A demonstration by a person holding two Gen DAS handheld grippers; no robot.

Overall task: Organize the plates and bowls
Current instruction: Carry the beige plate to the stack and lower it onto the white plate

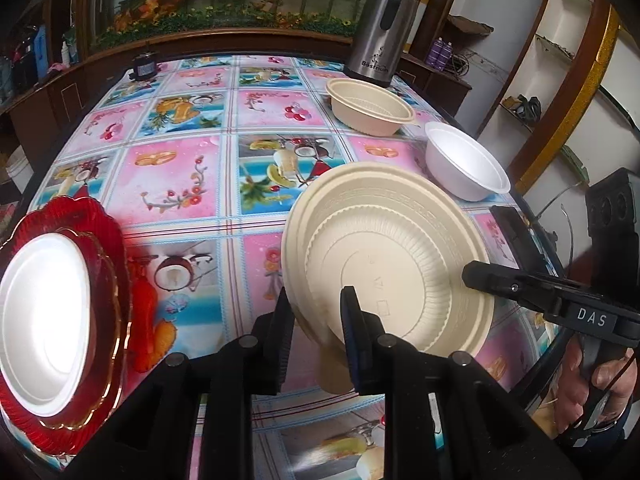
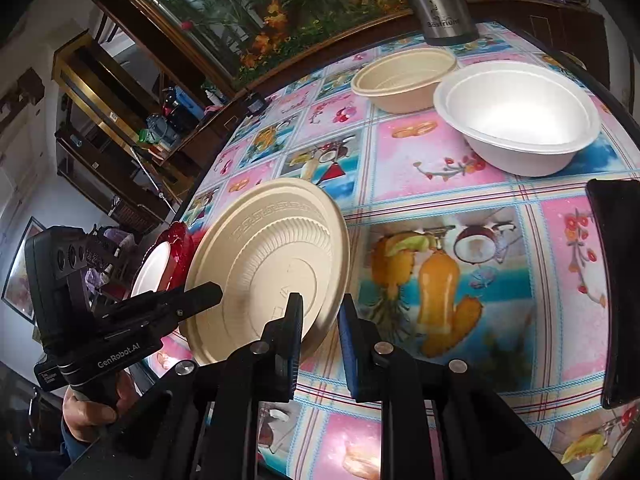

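Observation:
A beige plate (image 1: 384, 248) is held tilted above the table, its underside toward both cameras; it also shows in the right wrist view (image 2: 272, 264). My left gripper (image 1: 316, 320) is shut on its near rim. My right gripper (image 2: 320, 320) has its jaws on either side of the plate's rim with a gap on the right; whether it grips is unclear. It shows in the left wrist view (image 1: 480, 276) at the plate's right edge. A red plate (image 1: 112, 280) with a white plate (image 1: 44, 320) on it lies at the left. A beige bowl (image 1: 370, 106) and a white bowl (image 1: 464, 162) stand at the back right.
A steel thermos jug (image 1: 380, 28) stands behind the beige bowl. A small dark jar (image 1: 144, 66) sits at the table's far left edge. A dark flat object (image 2: 616, 292) lies at the right edge. The table (image 1: 180, 176) has a fruit-print cloth.

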